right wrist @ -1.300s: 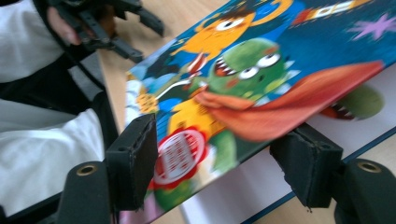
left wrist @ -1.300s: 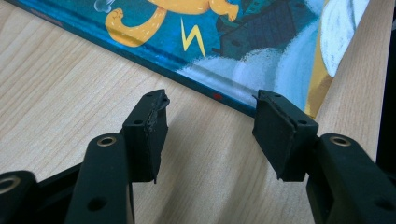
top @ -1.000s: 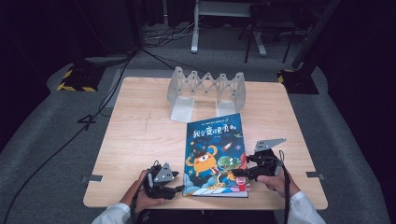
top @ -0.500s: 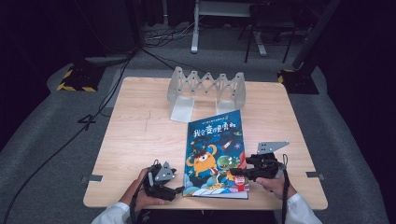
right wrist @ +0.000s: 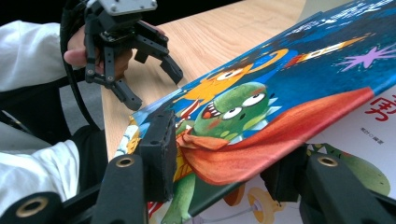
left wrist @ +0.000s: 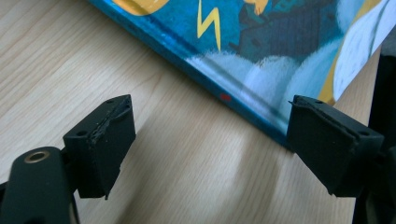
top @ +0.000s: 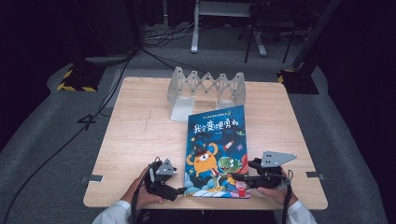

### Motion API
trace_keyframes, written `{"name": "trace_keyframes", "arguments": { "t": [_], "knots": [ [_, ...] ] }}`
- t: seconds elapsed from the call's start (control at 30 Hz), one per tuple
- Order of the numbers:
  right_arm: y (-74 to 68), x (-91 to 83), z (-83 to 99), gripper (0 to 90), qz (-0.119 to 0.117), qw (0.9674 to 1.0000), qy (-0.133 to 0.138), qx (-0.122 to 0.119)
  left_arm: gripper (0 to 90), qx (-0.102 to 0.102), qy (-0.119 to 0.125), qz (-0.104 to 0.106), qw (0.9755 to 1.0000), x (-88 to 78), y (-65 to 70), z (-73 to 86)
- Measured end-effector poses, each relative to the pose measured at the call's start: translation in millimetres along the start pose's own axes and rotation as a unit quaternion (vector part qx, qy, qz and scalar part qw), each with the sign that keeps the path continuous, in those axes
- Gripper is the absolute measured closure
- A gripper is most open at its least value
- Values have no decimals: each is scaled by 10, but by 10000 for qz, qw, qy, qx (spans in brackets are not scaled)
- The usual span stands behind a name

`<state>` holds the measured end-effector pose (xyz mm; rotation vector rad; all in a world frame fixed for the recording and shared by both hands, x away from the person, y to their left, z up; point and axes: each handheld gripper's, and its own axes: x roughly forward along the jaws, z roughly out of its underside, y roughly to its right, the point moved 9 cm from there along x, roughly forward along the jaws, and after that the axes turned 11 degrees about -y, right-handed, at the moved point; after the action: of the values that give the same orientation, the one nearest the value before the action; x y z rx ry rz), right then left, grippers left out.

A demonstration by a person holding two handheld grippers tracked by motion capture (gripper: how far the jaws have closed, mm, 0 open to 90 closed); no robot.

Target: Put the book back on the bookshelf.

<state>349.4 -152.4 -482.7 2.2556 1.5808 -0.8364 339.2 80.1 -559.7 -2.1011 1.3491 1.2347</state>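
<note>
Lengthwise, book point(top: 215, 151) front-to-back, title end far.

Chinese title 我会变得勇敢 on book cover point(top: 217, 154)

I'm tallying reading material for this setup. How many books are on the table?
1. The picture book lies at the table's near middle, between both grippers; the right gripper lifts its cover.
</note>
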Motion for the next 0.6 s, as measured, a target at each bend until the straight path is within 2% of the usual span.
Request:
{"name": "trace_keyframes", "arguments": {
  "t": [0.2, 0.27, 0.3, 0.37, 0.47, 0.53, 0.57, 0.6],
  "knots": [
    [-75, -58, 5, 517, 207, 9991, 129, -337, 162, -36, 124, 107, 9999, 55, -33, -187],
    [-80, -59, 5, 517, 215, 9989, 167, -393, 161, -166, 177, 222, 9995, 83, -65, -235],
    [-80, -59, 7, 517, 218, 9987, 178, -424, 146, -244, 221, 343, 9989, 96, -82, -265],
    [-80, -60, 12, 517, 218, 9985, 195, -457, 144, -336, 367, 436, 9978, 98, -125, -341],
    [-70, -58, 20, 517, 207, 9985, 199, -457, 159, -343, 515, 570, 9965, 102, -161, -443],
    [-66, -54, 21, 517, 190, 9985, 214, -472, 129, -468, 539, 784, 9944, 137, -183, -506],
    [-65, -54, 22, 517, 188, 9984, 220, -478, 117, -523, 597, 954, 9923, 160, -195, -542],
    [-66, -55, 25, 517, 189, 9983, 222, -498, 105, -565, 626, 1033, 9911, 172, -208, -567]
  ]
}}
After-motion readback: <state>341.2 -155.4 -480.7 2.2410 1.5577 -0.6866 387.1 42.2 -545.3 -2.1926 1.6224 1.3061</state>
